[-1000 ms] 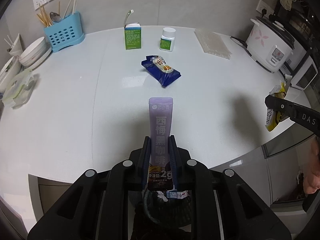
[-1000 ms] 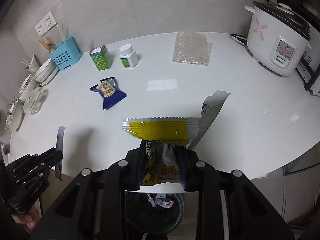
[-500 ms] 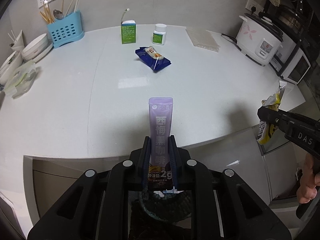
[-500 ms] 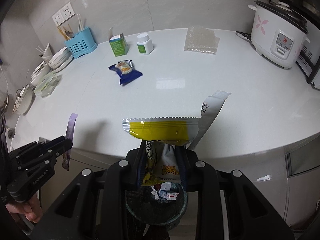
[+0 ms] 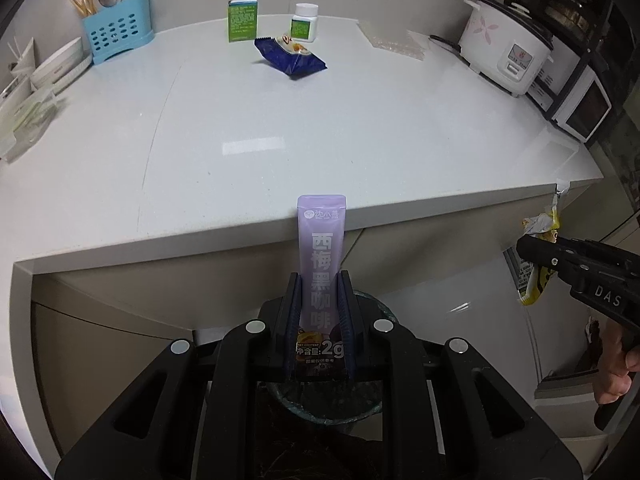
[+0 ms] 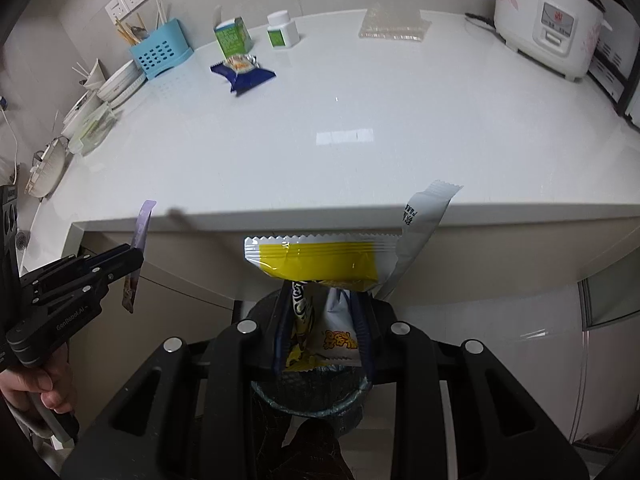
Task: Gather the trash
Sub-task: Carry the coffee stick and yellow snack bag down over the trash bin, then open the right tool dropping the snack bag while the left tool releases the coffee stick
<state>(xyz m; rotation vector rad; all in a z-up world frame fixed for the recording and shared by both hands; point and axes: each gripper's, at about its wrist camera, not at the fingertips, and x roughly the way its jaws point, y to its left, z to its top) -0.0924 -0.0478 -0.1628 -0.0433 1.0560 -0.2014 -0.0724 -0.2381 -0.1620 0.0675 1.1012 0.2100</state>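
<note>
Two pieces of trash are pinched above the lined bin, the purple coffee sachet in the left gripper and the yellow snack wrapper in the right gripper, neither dropped yet, while a blue snack packet remains on the white counter.

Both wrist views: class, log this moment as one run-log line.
left gripper: shut on purple sachet | right gripper: shut on yellow wrapper | both above bin

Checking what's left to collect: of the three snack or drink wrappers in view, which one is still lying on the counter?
The dark blue snack packet, near the green carton. The purple sachet and yellow wrapper are each clamped in a gripper.
</note>
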